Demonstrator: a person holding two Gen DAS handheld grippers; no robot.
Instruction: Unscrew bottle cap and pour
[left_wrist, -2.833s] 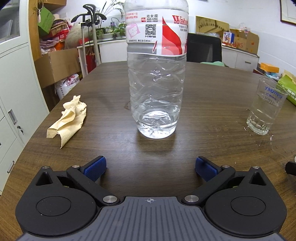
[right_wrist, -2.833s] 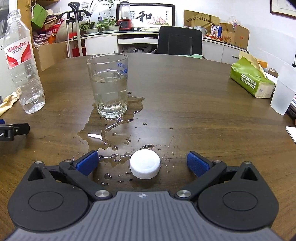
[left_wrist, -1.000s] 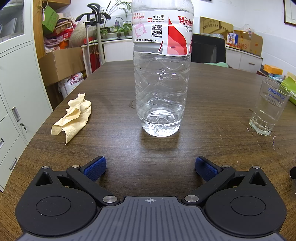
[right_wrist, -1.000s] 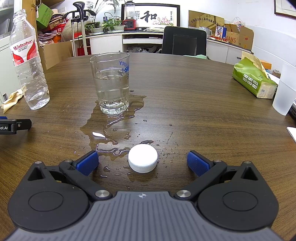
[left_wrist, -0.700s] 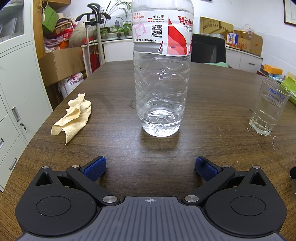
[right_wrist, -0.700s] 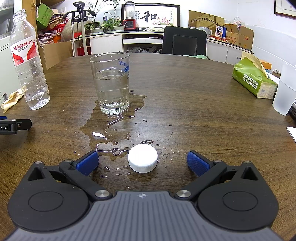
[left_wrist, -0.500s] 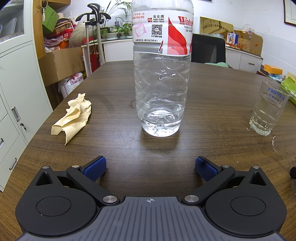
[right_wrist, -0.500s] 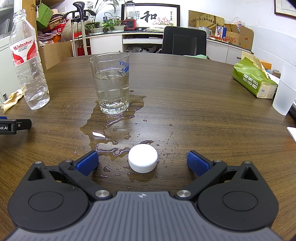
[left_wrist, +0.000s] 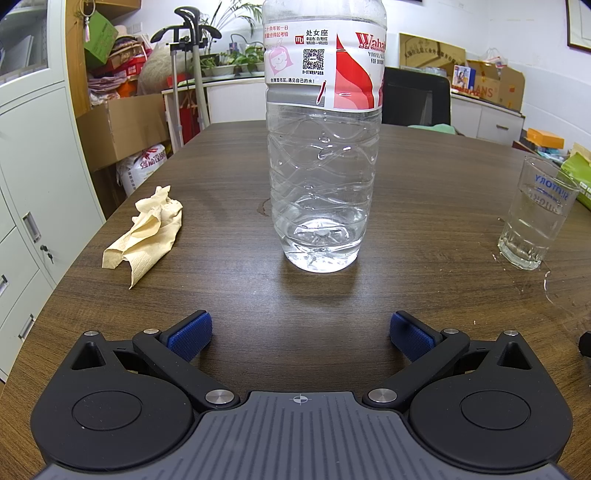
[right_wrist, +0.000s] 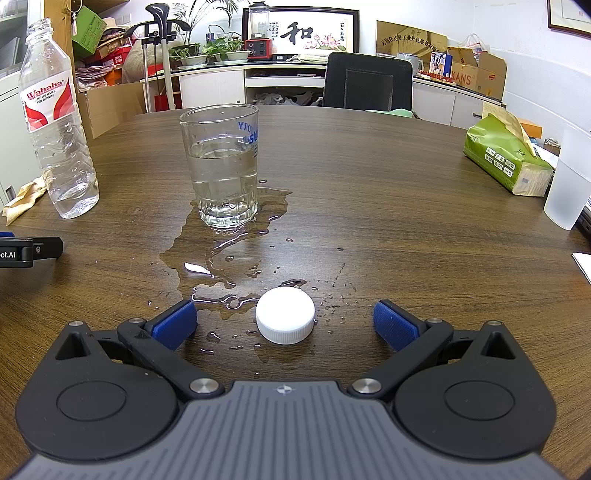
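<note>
Office meeting room, doubling as storage. Large dark wood-grain conference table (right_wrist: 388, 192) fills foreground; black high-backed office chair (right_wrist: 367, 83) drawn up at far side. Grey metal filing cabinet with keyed drawers (left_wrist: 33, 192) along left wall. White low cupboards (right_wrist: 218, 86) behind carry potted green plants (right_wrist: 207, 50), red-based blender (right_wrist: 258, 37), black-framed calligraphy picture (right_wrist: 314, 31). Brown cardboard cartons (left_wrist: 122, 125) stacked in corners. Green soft-pack tissues (right_wrist: 506, 158) on table.

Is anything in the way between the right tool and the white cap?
No. The white cap lies on the wet table between the open fingers of the right tool, with nothing in front of it.
</note>
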